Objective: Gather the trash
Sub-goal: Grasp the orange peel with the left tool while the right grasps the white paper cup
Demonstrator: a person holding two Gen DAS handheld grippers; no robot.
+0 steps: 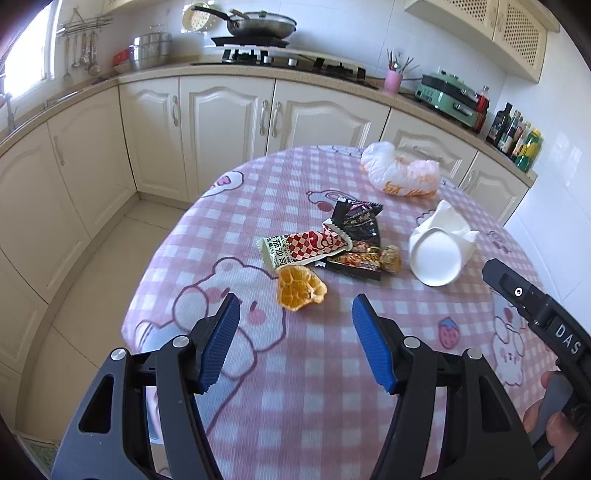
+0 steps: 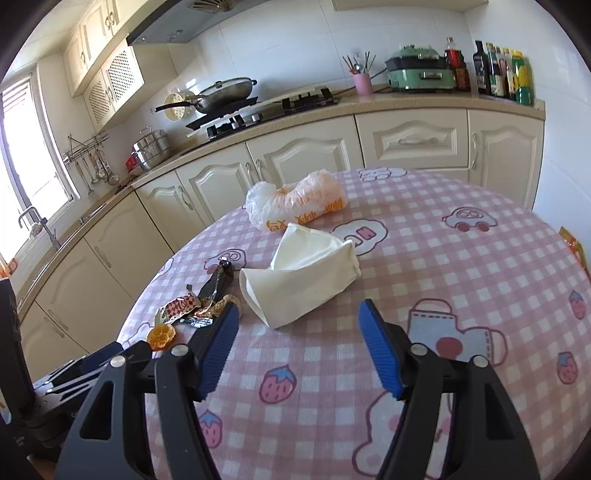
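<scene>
On the pink checked tablecloth [image 1: 295, 192] lies a heap of trash: an orange peel [image 1: 301, 288], a red-and-white checked wrapper [image 1: 306, 248], black snack wrappers [image 1: 358, 221], a walnut-like lump [image 1: 391, 259], a crushed white paper cup [image 1: 437, 254] and a white-and-orange plastic bag [image 1: 402, 173]. My left gripper [image 1: 295, 306] hovers open just short of the peel, nothing between its blue pads. My right gripper [image 2: 299, 314] is open, with the edge of the paper cup [image 2: 299, 280] lying just beyond its fingertips. The plastic bag [image 2: 295, 206] sits farther back.
Cream cabinets [image 1: 221, 122] and a counter with a hob, a pan [image 1: 262, 24], a pink utensil cup [image 1: 392, 80], a green cooker [image 1: 448, 98] and bottles [image 1: 517, 138] ring the table. The right gripper's black body [image 1: 535, 314] shows at the left view's right edge.
</scene>
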